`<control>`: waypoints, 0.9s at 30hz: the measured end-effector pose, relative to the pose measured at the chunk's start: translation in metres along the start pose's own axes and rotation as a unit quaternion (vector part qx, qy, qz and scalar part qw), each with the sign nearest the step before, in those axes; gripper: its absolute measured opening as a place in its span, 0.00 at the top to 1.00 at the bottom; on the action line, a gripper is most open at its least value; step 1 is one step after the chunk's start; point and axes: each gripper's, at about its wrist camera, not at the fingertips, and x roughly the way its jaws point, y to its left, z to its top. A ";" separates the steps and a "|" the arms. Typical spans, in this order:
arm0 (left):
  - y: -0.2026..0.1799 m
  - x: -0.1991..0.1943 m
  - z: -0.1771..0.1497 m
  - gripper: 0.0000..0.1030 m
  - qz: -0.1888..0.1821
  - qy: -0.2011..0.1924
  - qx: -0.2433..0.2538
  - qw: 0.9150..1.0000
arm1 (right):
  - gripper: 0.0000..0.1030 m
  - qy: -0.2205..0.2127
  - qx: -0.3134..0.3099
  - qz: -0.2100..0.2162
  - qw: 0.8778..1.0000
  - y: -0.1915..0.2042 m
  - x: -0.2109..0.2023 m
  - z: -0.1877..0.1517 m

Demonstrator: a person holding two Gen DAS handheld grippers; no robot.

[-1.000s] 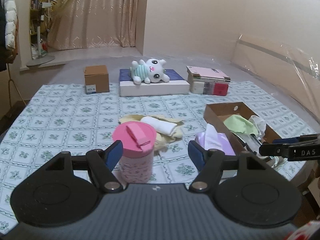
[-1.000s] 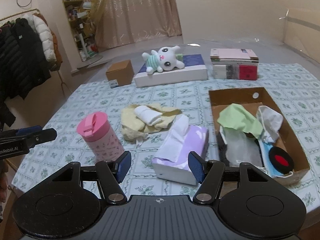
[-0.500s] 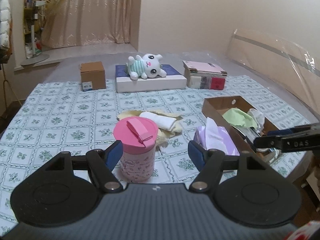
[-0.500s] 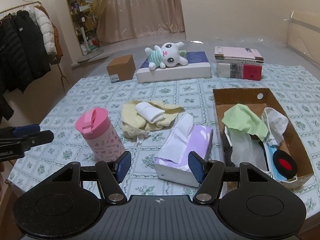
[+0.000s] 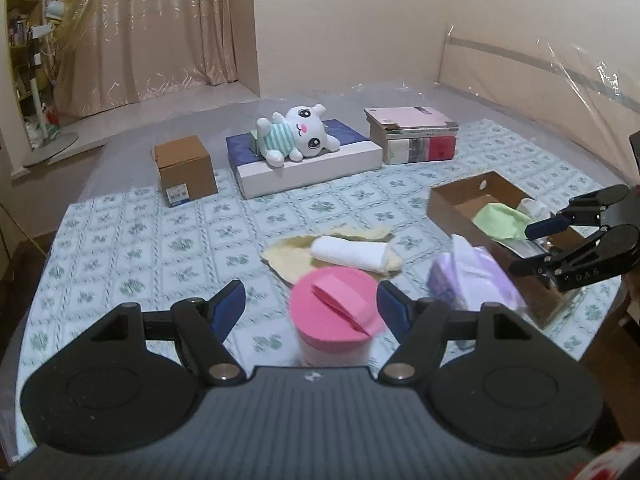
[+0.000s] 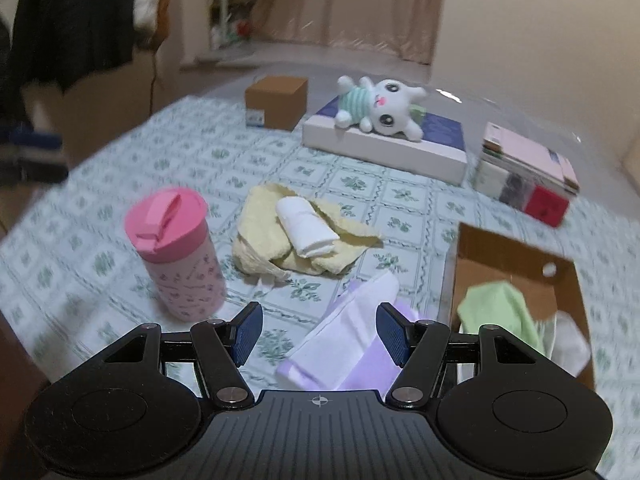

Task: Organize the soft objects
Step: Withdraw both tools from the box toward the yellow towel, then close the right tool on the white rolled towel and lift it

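A rolled white cloth [image 5: 349, 253] [image 6: 306, 226] lies on a crumpled yellow cloth [image 5: 289, 259] [image 6: 260, 232] in the middle of the table. A white plush toy [image 5: 296, 135] [image 6: 376, 107] lies on a flat blue and white box at the back. A cardboard tray [image 5: 456, 200] [image 6: 516, 256] on the right holds a green cloth [image 5: 500, 220] [image 6: 500, 312] and other soft items. My left gripper [image 5: 311, 309] is open and empty, above a pink cup [image 5: 335, 320] [image 6: 176, 248]. My right gripper [image 6: 320, 330] is open and empty over a purple tissue pack [image 6: 352, 344] [image 5: 472, 276].
A small brown box [image 5: 186, 170] [image 6: 276, 102] stands at the back left. A stack of books [image 5: 412, 134] [image 6: 524, 176] sits at the back right. The table has a patterned cloth [image 5: 152, 248]. Coats hang at the left in the right wrist view [image 6: 76, 20].
Both grippers have moved forward and tilted. The left gripper now looks down on the pink cup. The right gripper has swung left and closer to the tissue pack. Both stay open.
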 end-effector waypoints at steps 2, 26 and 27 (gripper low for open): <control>0.010 0.009 0.007 0.33 0.001 -0.003 0.008 1.000 | 0.39 0.013 -0.023 -0.001 1.000 0.001 0.013 0.006; 0.072 0.160 0.052 0.33 -0.012 0.089 0.057 0.994 | 0.39 0.118 -0.105 0.061 0.986 -0.027 0.171 0.088; 0.072 0.165 0.052 0.33 -0.015 0.092 0.058 0.994 | 0.39 0.122 -0.104 0.070 0.985 -0.028 0.179 0.092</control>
